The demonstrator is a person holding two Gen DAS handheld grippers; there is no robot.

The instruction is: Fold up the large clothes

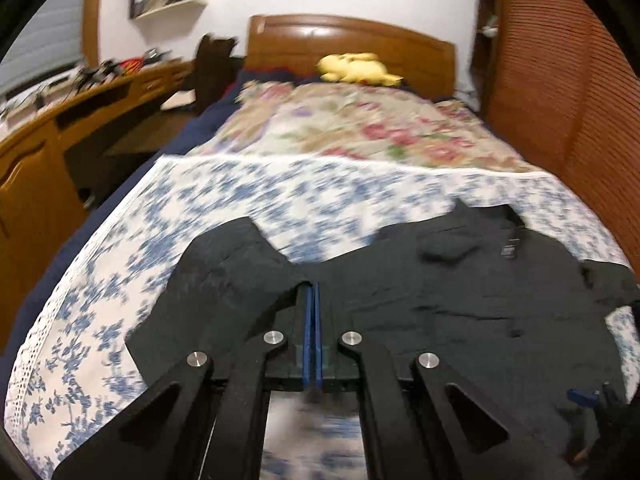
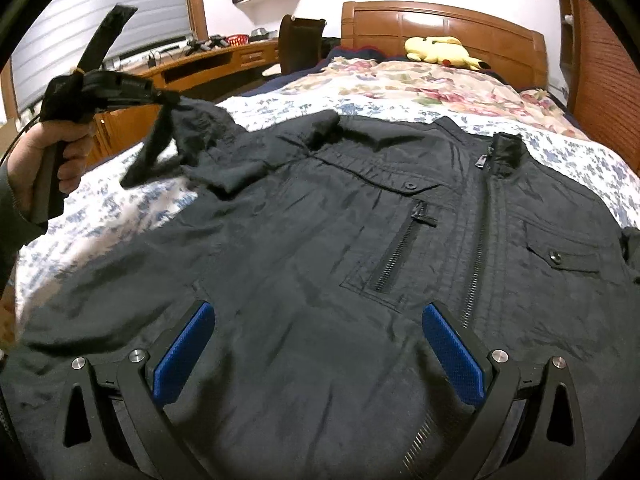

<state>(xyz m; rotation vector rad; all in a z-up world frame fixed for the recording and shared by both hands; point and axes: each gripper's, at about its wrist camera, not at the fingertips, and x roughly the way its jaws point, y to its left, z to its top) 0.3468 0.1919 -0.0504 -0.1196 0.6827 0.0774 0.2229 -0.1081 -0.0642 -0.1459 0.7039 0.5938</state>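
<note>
Left wrist view: the left gripper [image 1: 311, 300] has its blue pads pressed together on the sleeve [image 1: 224, 276] of the black jacket [image 1: 460, 300], lifting it off the bedsheet [image 1: 240, 200], probably to fold it inward.

Right wrist view: the right gripper [image 2: 318, 350] hovers with fingers spread wide, empty, above the jacket's [image 2: 360, 240] lower front, which lies zipped and flat on the bed, probably ready to pin it.

Bedspread [image 2: 120, 216] left of jacket [image 2: 320, 240] open; wardrobe [image 2: 608, 80] crowds right.

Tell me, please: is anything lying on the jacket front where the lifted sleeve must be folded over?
Nothing visible does. The left gripper holds the sleeve raised, and the jacket front is bare; the open right gripper hovers over its lower part.
</note>
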